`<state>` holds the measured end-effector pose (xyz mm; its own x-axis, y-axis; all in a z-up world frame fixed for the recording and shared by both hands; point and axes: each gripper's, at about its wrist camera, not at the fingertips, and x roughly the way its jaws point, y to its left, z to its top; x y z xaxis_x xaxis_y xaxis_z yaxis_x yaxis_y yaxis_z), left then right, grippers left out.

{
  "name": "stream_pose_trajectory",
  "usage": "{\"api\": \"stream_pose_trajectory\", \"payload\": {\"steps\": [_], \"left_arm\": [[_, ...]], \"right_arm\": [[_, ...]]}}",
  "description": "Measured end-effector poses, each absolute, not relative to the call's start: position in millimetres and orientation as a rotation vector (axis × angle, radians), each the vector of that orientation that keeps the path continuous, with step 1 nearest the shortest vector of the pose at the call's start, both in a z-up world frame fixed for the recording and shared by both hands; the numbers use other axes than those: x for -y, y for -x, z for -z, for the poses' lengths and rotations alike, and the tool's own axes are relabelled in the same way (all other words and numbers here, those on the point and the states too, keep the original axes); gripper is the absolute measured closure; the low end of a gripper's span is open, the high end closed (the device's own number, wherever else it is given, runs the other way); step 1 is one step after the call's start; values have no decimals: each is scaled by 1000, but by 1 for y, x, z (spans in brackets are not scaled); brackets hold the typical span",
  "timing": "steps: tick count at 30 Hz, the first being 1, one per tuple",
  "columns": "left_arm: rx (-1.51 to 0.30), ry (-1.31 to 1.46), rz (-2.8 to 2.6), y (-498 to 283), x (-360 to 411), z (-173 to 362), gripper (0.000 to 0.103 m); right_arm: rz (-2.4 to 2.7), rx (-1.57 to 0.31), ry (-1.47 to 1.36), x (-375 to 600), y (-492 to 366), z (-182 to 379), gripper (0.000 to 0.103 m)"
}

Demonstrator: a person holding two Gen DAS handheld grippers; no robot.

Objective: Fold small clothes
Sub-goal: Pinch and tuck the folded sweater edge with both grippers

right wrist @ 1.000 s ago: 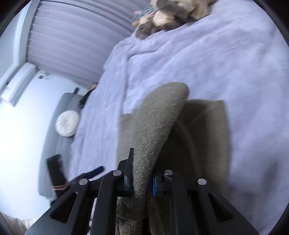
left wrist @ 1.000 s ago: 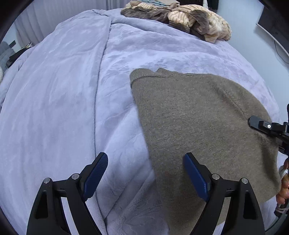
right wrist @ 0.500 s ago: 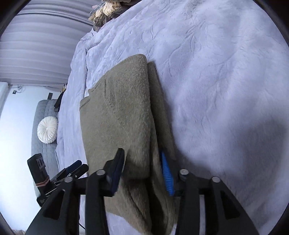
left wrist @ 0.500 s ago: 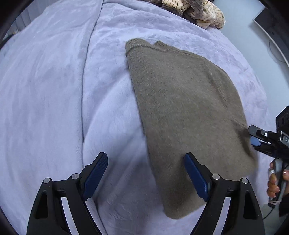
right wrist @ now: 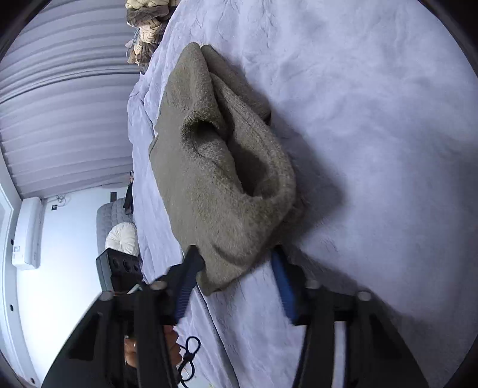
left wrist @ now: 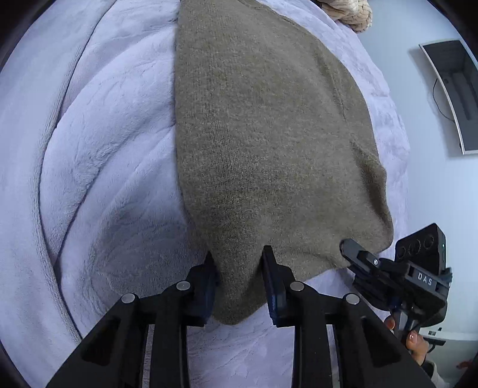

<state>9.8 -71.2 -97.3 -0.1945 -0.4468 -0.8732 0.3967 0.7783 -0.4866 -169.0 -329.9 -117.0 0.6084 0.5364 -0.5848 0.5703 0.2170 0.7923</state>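
left claw [left wrist: 239, 274] just closed onto sweater [left wrist: 269, 134] hem, right claw [right wrist: 236, 277] jaws apart in frame, closing around corner, sweater now flatter on bed [left wrist: 104, 164]

Around the olive sweater [left wrist: 269, 134] I saw mostly open room. To its left the lilac blanket [left wrist: 104, 149] lay bare, only creased into soft ridges. In the right wrist view, bare blanket also spread wide beside the sweater's bunched, raised fold. Beyond the sweater's far end a pile of clothes [right wrist: 146, 27] blocked the way. Right of the sweater the bed ended after a narrow strip, with a wall and a mounted screen [left wrist: 457, 95] close behind. A sofa with a round cushion [right wrist: 122, 238] stood past the bed's edge.
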Motion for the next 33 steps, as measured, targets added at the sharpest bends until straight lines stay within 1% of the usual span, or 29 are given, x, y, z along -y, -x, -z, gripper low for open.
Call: {"api": "stream_pose_trajectory", "payload": {"steps": [2,5,7,11,13,14,17,21,23,26,29,30,31,32,33], "left_arm": [[-1570,-3,810,-10,69,89,81],[-1545,-82,849,-9,60,84,81],[-1545,-100,856,-13,59,89,82],[-1566,-83,846,-11,58,102,81],[-1549,-91,846,-7,58,99,81],[-1541,-100,846,-5,57,97,81],[-1527,-128,840,-4,57,95,81],[-1519,-145,823,-1,63,93,81],[-1516,-150,817,1,66,92,81],[-1513,-162,812,-1,67,93,81],[-1505,-174,808,1,71,93,81],[-1504,-173,807,2,75,94,81],[-1505,-167,808,3,75,94,81],[-1508,-162,808,3,75,94,81],[-1511,-156,805,3,75,95,81]], "right_arm": [[21,-980,-1469,324,160,116,95],[-57,-942,-1478,307,149,99,95],[-40,-968,-1463,302,150,103,95],[82,-1087,-1409,307,154,137,95],[83,-1115,-1391,310,156,132,88],[82,-1141,-1341,312,157,122,84],[95,-1181,-1206,319,165,93,81],[35,-1084,-1043,326,152,43,81],[3,-1084,-928,320,132,26,81],[-9,-1111,-780,311,101,20,81],[-4,-1148,-717,313,84,37,81],[17,-1185,-687,315,81,48,81],[44,-1224,-665,319,81,61,87],[54,-1240,-677,325,84,72,98],[66,-1239,-708,336,93,79,103]]}}
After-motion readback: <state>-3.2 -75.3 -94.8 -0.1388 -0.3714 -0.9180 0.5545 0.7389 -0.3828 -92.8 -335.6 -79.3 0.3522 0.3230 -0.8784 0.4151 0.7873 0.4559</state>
